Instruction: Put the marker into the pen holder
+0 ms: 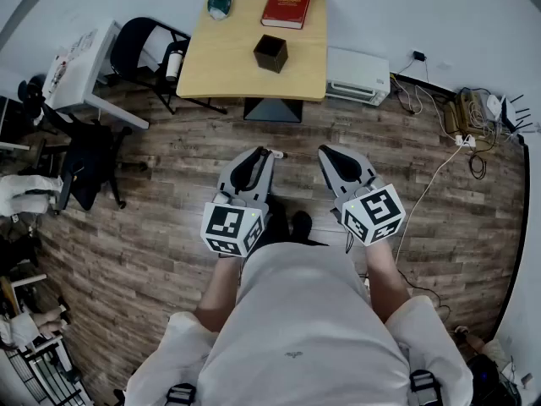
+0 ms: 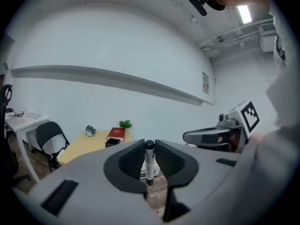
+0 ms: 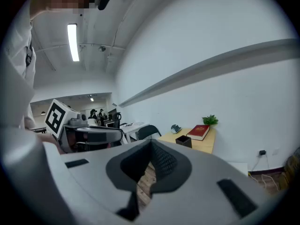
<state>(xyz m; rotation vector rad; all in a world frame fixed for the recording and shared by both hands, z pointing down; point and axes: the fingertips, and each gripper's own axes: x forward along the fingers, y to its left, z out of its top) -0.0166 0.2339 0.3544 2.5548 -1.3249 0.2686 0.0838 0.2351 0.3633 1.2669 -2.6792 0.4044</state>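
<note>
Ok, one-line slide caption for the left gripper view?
Left hand-held gripper shut on an upright marker, with the black pen holder on the far wooden table ahead.

You hold both tongs out in front of your body, side by side but apart, pointing forward, with your forearms reaching ahead from your sides. Your left tongs (image 1: pixel 266 152) are clamped on a marker (image 2: pixel 149 163), which stands upright between the pads. Your right tongs (image 1: pixel 325 150) have their jaws closed tip to tip, with nothing between them.
</note>
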